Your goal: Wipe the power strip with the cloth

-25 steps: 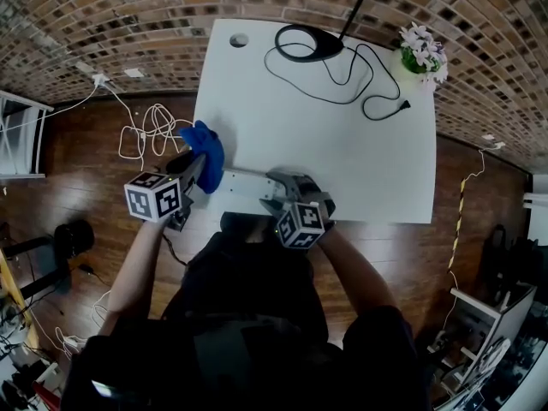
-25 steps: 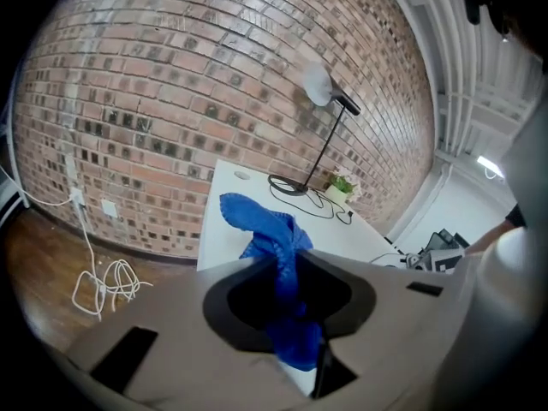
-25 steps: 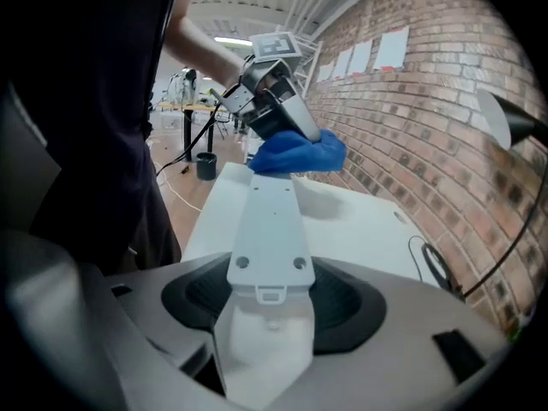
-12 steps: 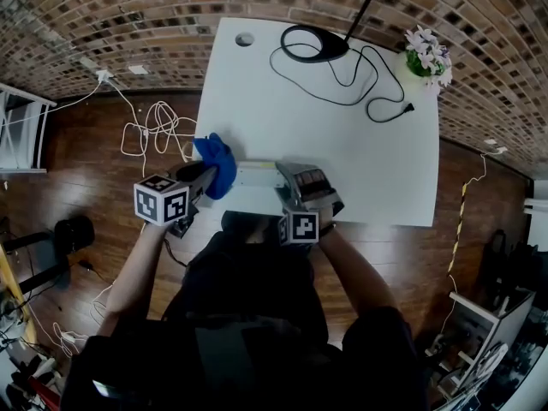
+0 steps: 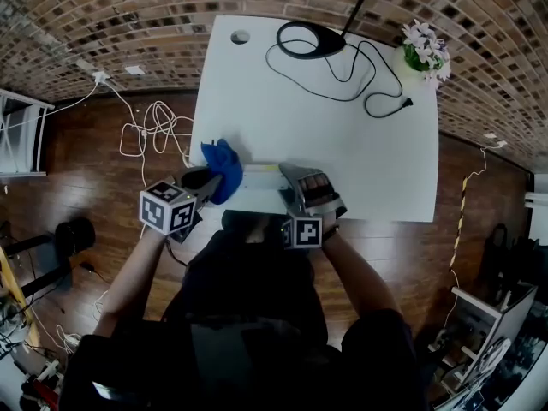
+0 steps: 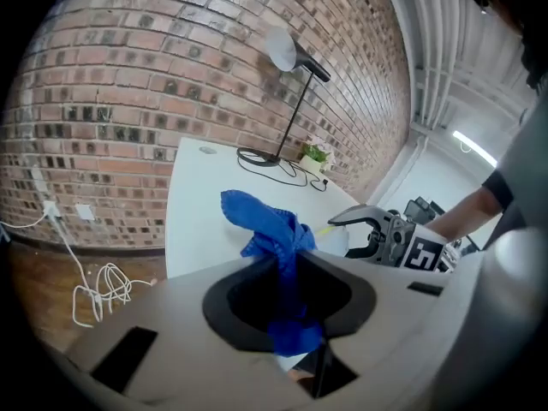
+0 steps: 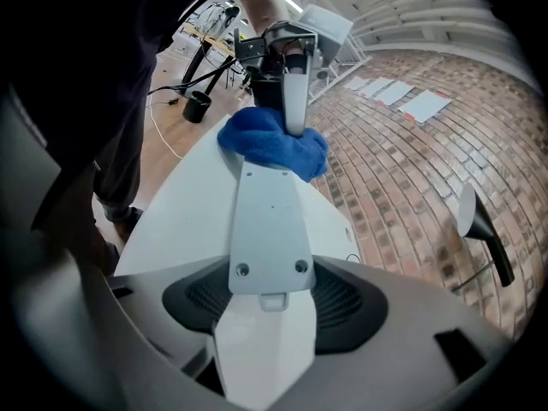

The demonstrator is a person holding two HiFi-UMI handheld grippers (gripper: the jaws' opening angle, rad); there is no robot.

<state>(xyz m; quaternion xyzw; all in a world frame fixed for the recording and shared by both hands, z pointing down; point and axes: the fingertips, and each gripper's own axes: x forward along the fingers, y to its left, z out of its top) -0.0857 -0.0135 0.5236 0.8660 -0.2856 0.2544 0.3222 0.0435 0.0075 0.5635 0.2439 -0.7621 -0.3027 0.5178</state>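
So, closest in, the right gripper [image 5: 289,178] has the white power strip [image 7: 267,221] by one end, right at the near edge of the tabletop [image 5: 325,144]. Its jaws have just been closing in and the strip sits clamped between them, screw side facing that gripper's camera. From there the strip runs along the edge towards the left gripper [image 5: 208,185], which is pinched tight on a scrunched blue cloth [image 6: 264,225]. The cloth is bunched over the strip's other end, touching it, with a bit hanging down between the jaws. Further back on the tabletop there's a black lamp base [image 5: 310,41] with its cord [image 5: 364,88] looping around, and a little pot of flowers [image 5: 422,51] at the far right corner. Behind that is a brick wall [image 5: 128,24], and a white cable [image 5: 150,131] lies tangled on the wooden floor [image 5: 86,169] off to the left.
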